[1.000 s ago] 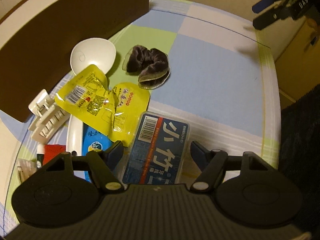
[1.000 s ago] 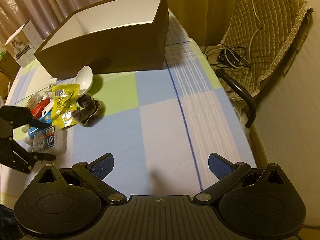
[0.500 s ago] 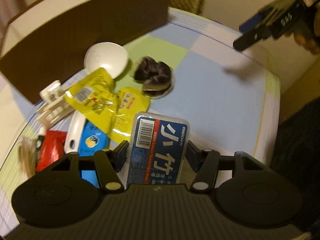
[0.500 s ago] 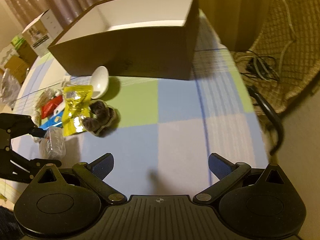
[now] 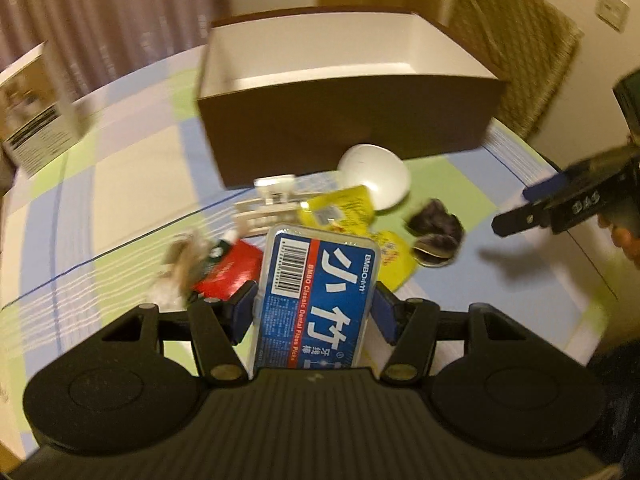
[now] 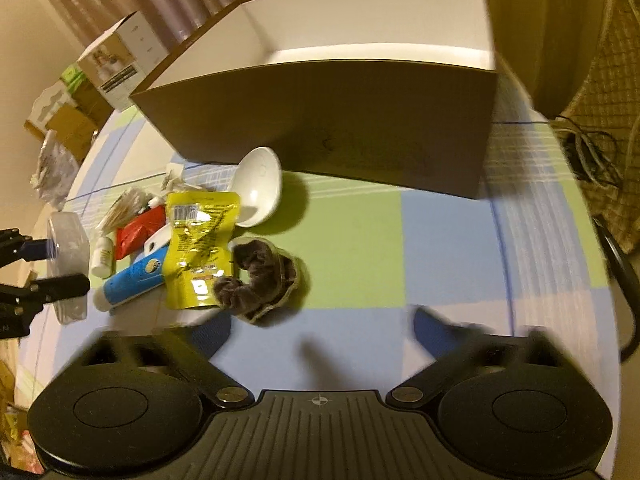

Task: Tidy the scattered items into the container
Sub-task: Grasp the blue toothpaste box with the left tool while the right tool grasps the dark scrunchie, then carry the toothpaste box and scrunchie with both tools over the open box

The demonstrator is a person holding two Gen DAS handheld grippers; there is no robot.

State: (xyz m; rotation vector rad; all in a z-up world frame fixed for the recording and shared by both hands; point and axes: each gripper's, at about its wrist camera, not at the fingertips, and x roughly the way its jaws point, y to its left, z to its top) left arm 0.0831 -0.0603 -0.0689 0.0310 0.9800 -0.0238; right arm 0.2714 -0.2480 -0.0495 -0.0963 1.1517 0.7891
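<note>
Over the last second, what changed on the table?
The left hand-held gripper closed on the floss pick box and lifted it off the pile. The right hand-held gripper, empty, has been closing and moved toward the scrunchie. The brown container and other items stayed.

Both pictures look warm and yellow, like a room lit by a lamp at night. The light is a bit dim. The left wrist view is smeared by motion: the small white carton (image 5: 38, 110) at the left edge and the checked cloth (image 5: 132, 184) are streaky, while the blue floss pick box (image 5: 316, 296) stays sharp. In the right wrist view the blue pads (image 6: 430, 330) are blurred. The yellow snack packet (image 6: 200, 248) shines with glare. The brown box (image 6: 332, 128) and the white spoon (image 6: 258, 188) cast soft shadows. Straight lines bend near the edges, and the corners go dark.
</note>
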